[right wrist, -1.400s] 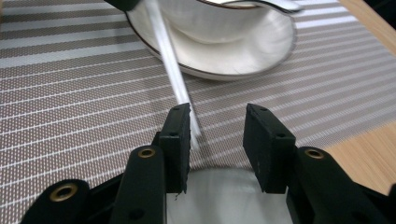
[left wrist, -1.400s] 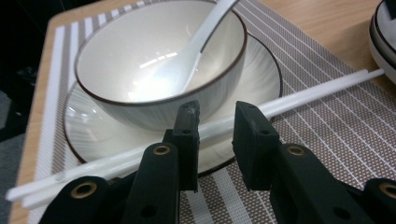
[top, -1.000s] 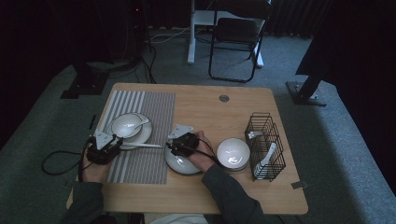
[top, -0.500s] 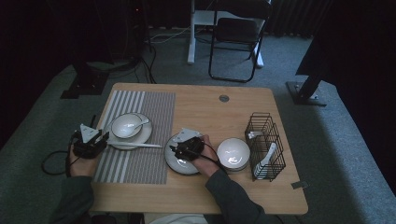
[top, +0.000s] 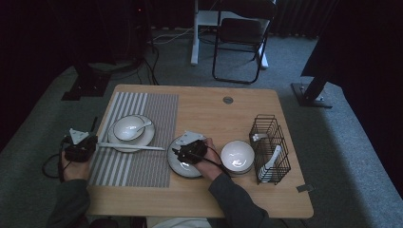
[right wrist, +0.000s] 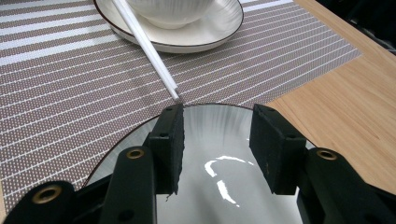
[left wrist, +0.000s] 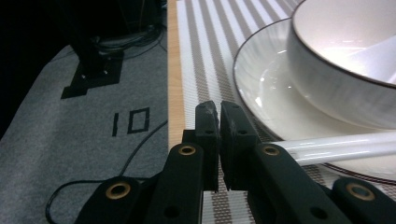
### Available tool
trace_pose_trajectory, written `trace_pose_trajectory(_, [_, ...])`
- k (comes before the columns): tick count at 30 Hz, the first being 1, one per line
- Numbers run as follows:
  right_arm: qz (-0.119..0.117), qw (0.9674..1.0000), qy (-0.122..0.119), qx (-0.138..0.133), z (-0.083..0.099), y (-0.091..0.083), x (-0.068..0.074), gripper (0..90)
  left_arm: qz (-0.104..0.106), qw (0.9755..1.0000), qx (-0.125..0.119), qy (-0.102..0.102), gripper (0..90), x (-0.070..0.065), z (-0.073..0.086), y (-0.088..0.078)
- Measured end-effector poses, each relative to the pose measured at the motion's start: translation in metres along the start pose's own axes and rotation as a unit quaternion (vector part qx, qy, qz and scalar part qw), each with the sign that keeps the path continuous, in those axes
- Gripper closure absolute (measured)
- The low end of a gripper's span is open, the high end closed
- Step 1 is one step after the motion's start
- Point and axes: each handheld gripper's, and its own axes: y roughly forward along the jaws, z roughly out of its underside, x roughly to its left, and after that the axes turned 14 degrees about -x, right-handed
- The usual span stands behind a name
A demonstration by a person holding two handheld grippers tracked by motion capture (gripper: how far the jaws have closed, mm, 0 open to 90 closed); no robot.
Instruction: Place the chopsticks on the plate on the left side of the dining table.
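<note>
1. While the left claw point(top: 90, 145) sits at the left edge of the bench point(top: 204, 102), its jaws stand pressed together with nothing between them; they have just been closing, and the left gripper view shows only a thin slit between the pads.
2. White chopsticks point(top: 130, 147) lie just beside that claw, pointing across the striped placemat point(top: 157, 114) toward the middle of the bench; in the left gripper view they point(left wrist: 336, 147) pass to the right of the closed jaws and are not gripped.
3. Their near part rests on the rim of a white plate point(top: 145, 140), which carries a white bowl point(top: 126, 129) with a spoon point(top: 142, 126) in it.
4. The right claw point(top: 179, 153) hangs over a second, empty plate point(top: 178, 166) near the middle of the bench, with its jaws standing apart and holding nothing.
5. In the right gripper view this second plate point(right wrist: 219, 135) lies under and between the open jaws, and the tips of the chopsticks point(right wrist: 173, 93) end just short of its rim.
6. Another white bowl point(top: 237, 156) sits just right of the right hand point(top: 206, 164), on the bare wood.
7. A black wire basket point(top: 270, 147) stands farther right, holding white spoons point(top: 272, 159).
8. Beyond the bench, a folding chair point(top: 242, 38) stands on the grey carpet point(top: 285, 66).
</note>
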Motion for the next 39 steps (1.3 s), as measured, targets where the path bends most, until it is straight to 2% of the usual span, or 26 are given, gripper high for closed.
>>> trace_pose_trajectory(12, [-0.002,1.0000,-0.001,0.002,0.002,0.001,0.001,54.6,-0.013,0.9995,0.030,-0.005,83.7,0.009,0.008,0.017])
trace_pose_trajectory(23, [-0.003,1.0000,0.000,0.002,0.004,0.001,0.002,54.6,-0.014,0.9993,0.035,-0.007,81.2,0.009,0.011,0.018])
trace_pose_trajectory(39, [-0.004,1.0000,0.002,0.002,0.005,0.002,0.002,54.6,-0.005,0.9995,0.031,-0.003,80.3,0.003,0.007,0.018])
